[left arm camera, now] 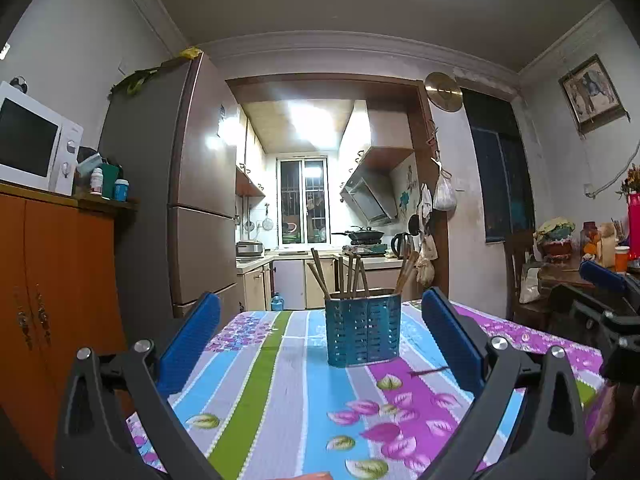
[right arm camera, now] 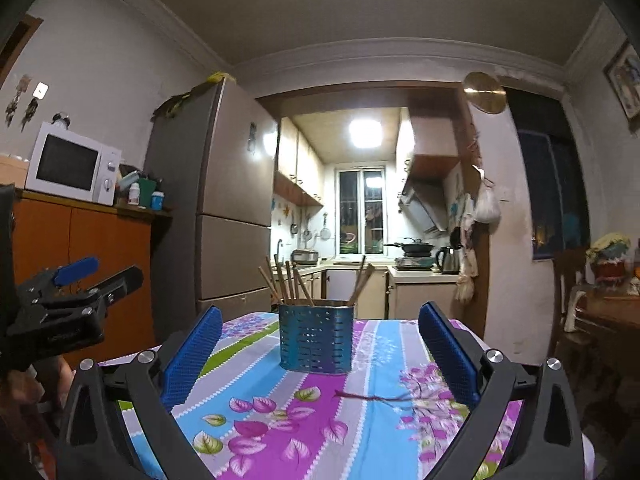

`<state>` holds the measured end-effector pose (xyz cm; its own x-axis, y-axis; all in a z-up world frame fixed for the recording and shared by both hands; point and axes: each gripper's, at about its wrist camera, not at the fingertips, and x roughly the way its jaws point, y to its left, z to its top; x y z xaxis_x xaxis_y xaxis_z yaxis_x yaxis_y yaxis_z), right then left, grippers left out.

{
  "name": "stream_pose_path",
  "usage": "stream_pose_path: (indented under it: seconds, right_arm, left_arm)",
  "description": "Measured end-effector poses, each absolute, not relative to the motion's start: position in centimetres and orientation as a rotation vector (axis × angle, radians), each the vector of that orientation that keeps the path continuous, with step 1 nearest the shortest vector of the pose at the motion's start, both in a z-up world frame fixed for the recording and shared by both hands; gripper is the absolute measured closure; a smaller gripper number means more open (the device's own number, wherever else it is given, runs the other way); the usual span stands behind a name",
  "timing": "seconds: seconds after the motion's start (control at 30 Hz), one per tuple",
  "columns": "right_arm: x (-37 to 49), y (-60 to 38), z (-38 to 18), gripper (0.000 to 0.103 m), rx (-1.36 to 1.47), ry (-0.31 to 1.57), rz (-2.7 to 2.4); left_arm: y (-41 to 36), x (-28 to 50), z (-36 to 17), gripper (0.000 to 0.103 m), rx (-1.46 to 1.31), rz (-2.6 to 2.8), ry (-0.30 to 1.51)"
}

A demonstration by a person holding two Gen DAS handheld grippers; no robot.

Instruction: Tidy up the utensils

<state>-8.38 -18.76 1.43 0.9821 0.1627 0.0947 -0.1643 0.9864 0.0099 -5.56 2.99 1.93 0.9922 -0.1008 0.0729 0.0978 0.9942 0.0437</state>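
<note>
We see the blue utensil holder (left arm camera: 363,327) upright mid-table w/ chopsticks (left arm camera: 320,278) inside; one loose chopstick (right arm camera: 374,398) lies just in front. Left gripper (left arm camera: 320,344) & right gripper (right arm camera: 320,354) both spread wide, empty.

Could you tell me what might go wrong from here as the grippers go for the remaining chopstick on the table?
1. The loose chopstick lies flat on the tablecloth, so open fingers may snag the cloth or slide off it.
2. The holder stands unsupported; a nudge while inserting could tip it and spill its chopsticks.
3. Both grippers are close together and could collide.
</note>
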Motion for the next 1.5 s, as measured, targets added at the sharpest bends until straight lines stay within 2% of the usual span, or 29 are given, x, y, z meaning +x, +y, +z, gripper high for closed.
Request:
stream_pose_path:
  seconds: [0.4,0.77,1.5]
  right_arm:
    - [-10.2,-18.9,-0.2,0.005,0.014,-0.031,0.142]
    - [-10.3,-18.8,-0.8,0.005,0.011,-0.091,0.13]
    - [-9.6,-19.7,-1.4,0.005,0.038,-0.053,0.147]
  left_arm:
    - [3.2,-7.4,0.6,0.006,0.026,-0.076,-0.01]
    - [3.3,-7.9,0.2,0.006,0.016,-0.048,-0.082]
    - [1.8,-7.0,0.3,0.006,0.04,-0.091,-0.058]
